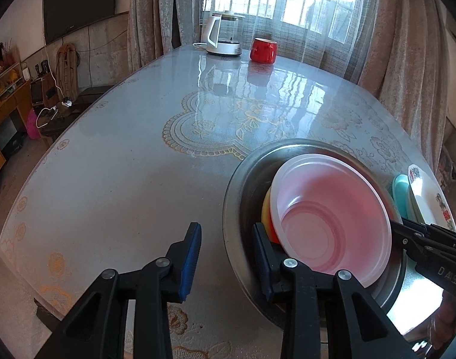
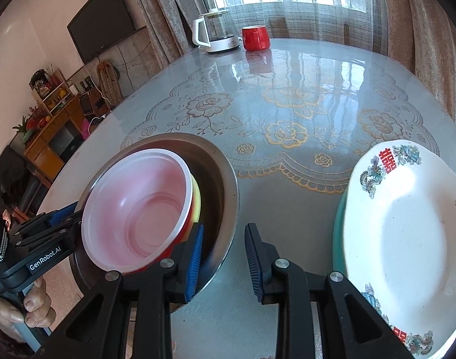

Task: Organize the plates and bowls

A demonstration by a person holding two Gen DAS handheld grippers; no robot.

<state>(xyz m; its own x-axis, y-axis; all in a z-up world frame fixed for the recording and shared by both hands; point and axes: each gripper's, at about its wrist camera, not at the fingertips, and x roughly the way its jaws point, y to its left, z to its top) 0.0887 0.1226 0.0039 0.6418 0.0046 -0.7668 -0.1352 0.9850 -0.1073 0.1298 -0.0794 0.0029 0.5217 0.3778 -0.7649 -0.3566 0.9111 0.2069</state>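
A steel bowl (image 1: 236,191) (image 2: 225,176) sits on the table and holds a red and yellow bowl (image 1: 266,212) (image 2: 195,206) with a translucent pink-white bowl (image 1: 326,215) (image 2: 138,209) tilted inside it. My left gripper (image 1: 226,260) is open, its jaws astride the steel bowl's near rim. My right gripper (image 2: 223,257) is open, astride the steel bowl's opposite rim; it also shows in the left wrist view (image 1: 413,233). A white patterned plate (image 2: 407,239) (image 1: 428,200) lies on a teal plate (image 2: 338,221) (image 1: 400,194) to the right.
A glass kettle on a white base (image 1: 223,34) (image 2: 216,33) and a red mug (image 1: 263,50) (image 2: 255,38) stand at the table's far end by the curtained window. The table (image 1: 123,179) has a glossy floral cover. Furniture stands beyond its left edge.
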